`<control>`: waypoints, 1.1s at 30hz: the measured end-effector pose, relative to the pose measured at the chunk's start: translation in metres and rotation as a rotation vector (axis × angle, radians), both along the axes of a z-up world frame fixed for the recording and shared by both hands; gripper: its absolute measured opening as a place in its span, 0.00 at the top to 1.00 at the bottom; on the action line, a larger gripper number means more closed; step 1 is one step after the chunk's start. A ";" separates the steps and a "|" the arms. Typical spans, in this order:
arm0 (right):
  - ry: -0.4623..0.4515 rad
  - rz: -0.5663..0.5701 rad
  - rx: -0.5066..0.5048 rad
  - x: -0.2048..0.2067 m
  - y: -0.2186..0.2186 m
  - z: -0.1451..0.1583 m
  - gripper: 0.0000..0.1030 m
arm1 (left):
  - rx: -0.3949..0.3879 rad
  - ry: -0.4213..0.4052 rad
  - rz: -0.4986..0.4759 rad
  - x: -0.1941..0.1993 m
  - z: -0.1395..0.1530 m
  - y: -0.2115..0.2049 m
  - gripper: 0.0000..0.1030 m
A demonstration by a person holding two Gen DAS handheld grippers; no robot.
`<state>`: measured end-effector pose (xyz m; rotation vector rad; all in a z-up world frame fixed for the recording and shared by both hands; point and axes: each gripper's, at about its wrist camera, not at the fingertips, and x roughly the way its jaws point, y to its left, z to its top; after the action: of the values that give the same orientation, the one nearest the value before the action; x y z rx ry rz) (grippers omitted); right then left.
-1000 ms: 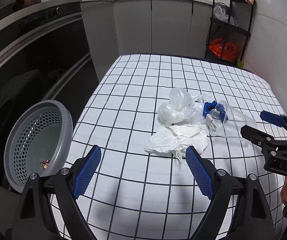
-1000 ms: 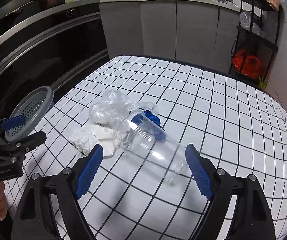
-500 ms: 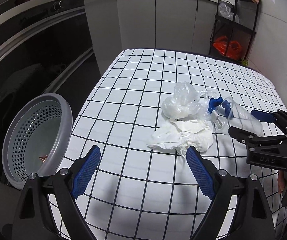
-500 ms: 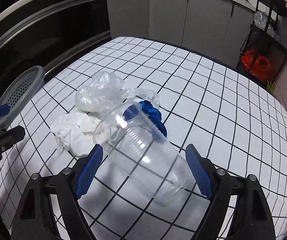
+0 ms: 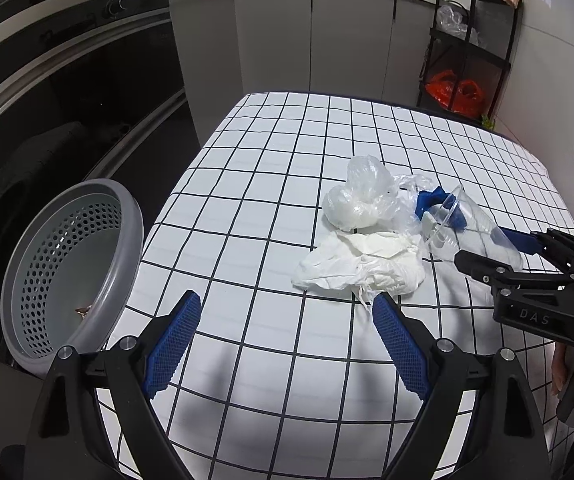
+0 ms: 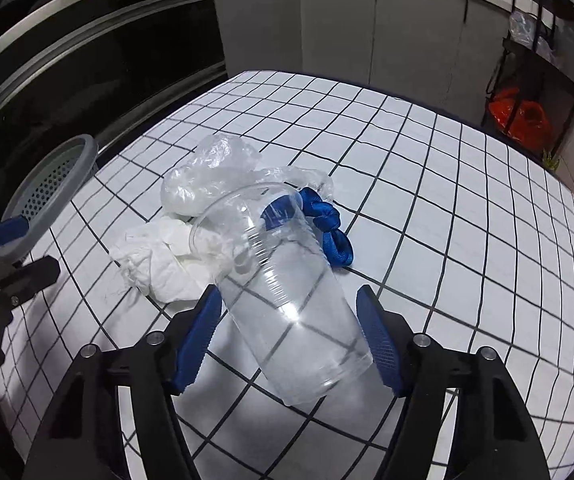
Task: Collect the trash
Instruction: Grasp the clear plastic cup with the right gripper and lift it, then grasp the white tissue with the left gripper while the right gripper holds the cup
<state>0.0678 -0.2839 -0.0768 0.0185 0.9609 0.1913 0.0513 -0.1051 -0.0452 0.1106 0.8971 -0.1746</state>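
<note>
Two fingers of my right gripper (image 6: 289, 344) straddle the clear cup (image 6: 287, 296), open, not clamped yet; cup lies on its side on the tabletop (image 6: 447, 208), long axis along the fingers, mouth pointing away. Left gripper (image 5: 287, 340) wide open, holding nothing, farther off. Grey basket (image 5: 71, 272) at left (nearly bare, one small scrap inside).

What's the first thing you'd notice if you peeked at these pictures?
The clear cup lying on its side on the checked table, right between the blue pads of the open right tool. Just behind it sits a messy heap: a plastic bag, white paper and a blue strap. Off the table's left edge, a grey basket stands beside the open left tool.
</note>
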 end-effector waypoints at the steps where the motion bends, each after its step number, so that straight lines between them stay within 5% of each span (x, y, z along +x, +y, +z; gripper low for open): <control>1: -0.002 -0.006 0.017 -0.002 -0.001 0.001 0.38 | 0.000 0.001 0.000 0.000 0.000 0.000 0.17; 20: -0.136 -0.285 0.288 -0.070 -0.028 0.045 0.41 | -0.034 -0.015 -0.082 0.001 -0.008 -0.021 0.15; 33: -0.171 -0.335 0.279 -0.075 -0.039 0.055 0.41 | 0.030 0.023 -0.109 0.033 -0.038 -0.061 0.15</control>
<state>-0.0075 -0.3232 -0.0219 0.4109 0.7415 0.0150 0.0842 -0.1666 -0.0834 0.1858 0.9169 -0.2649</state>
